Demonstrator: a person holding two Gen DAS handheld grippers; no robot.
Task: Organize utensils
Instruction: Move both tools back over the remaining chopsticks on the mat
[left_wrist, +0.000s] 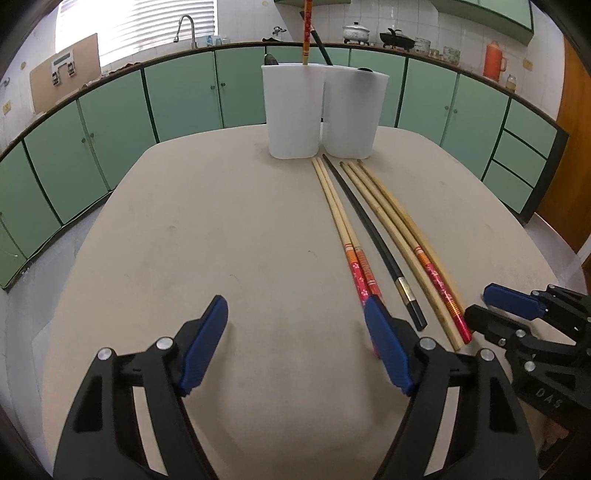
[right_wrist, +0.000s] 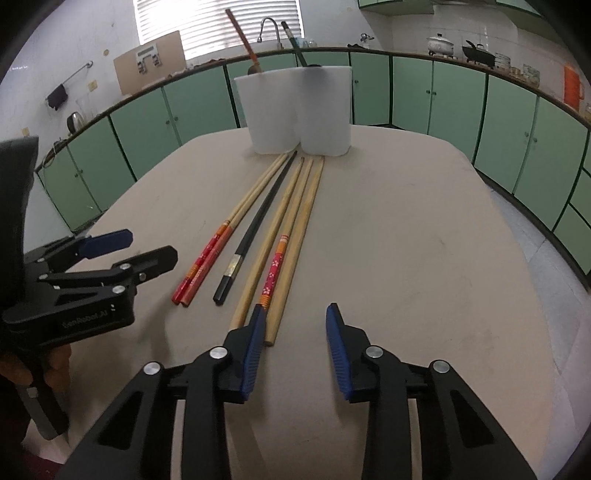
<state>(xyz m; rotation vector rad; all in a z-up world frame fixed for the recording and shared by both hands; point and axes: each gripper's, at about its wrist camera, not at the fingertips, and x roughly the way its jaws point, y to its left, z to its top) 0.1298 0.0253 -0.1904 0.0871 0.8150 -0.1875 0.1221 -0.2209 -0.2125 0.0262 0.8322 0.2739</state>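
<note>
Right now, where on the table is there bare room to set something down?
Bare table lies left of the chopsticks, from the cups back to the left gripper, and again right of them. The middle strip is crowded.

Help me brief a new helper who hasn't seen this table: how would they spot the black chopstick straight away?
Start at the two white containers at the far end of the beige table. A row of chopsticks fans out from their base toward the grippers. The black chopstick lies between the red-handled pair and the three bamboo sticks; it is the only dark one, with a pale band near its handle end.
</note>
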